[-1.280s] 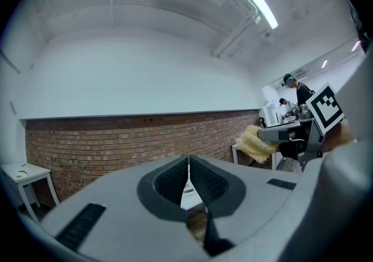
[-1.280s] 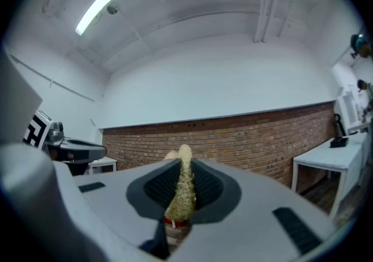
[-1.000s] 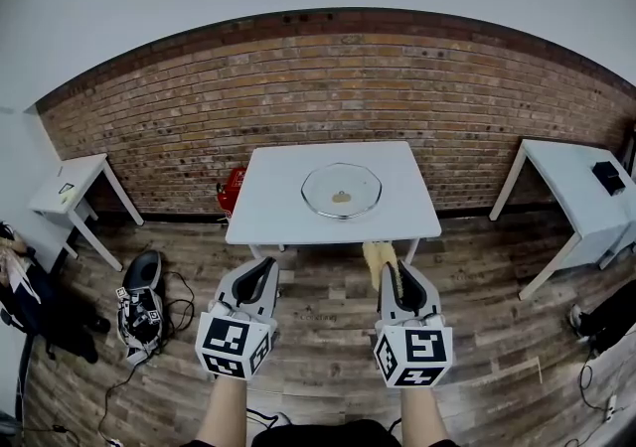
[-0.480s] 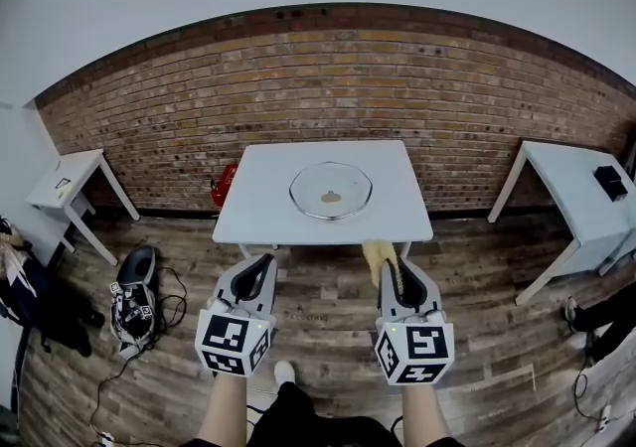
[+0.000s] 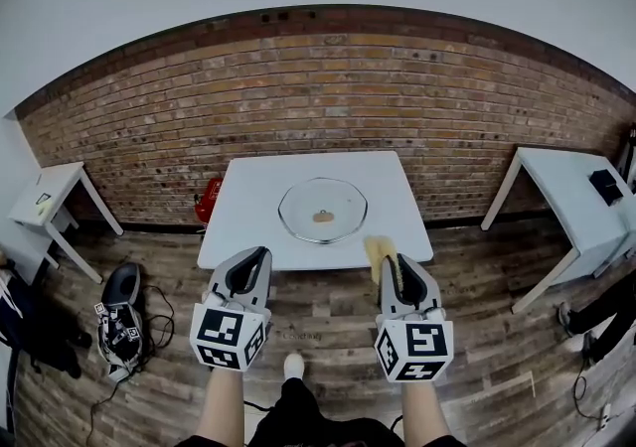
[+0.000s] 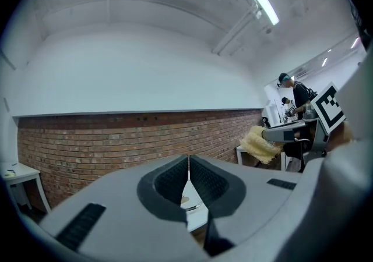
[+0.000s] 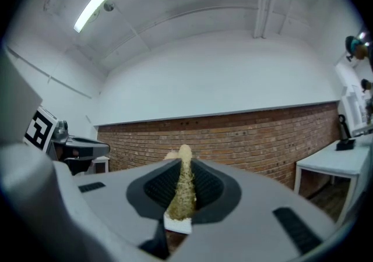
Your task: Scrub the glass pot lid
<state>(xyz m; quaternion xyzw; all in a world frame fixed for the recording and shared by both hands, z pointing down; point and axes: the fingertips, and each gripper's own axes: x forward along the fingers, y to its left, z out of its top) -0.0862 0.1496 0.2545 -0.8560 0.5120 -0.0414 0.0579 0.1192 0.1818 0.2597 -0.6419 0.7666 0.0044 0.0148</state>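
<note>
A round glass pot lid (image 5: 322, 210) with a brown knob lies flat in the middle of the white table (image 5: 248, 226) against the brick wall. My left gripper (image 5: 249, 269) hovers just short of the table's near edge, its jaws shut with nothing between them. My right gripper (image 5: 391, 267) is level with it on the right and shut on a yellow sponge (image 5: 378, 253), which sticks out past the jaws over the table's front right corner. In the right gripper view the sponge (image 7: 183, 188) is pinched edge-on between the pads. The left gripper view shows a sliver of the lid (image 6: 187, 201) below the jaws (image 6: 188, 169).
A second white table (image 5: 581, 202) with a black object stands at the right, and a small white side table (image 5: 45, 195) at the left. A red object (image 5: 208, 207) sits on the floor by the wall. A dark bag (image 5: 117, 286) and cables lie on the wooden floor at left.
The table and lid have come nearer and lower in the head view as I stepped forward. Both grippers now reach the table's front edge. Their jaws have not changed.
</note>
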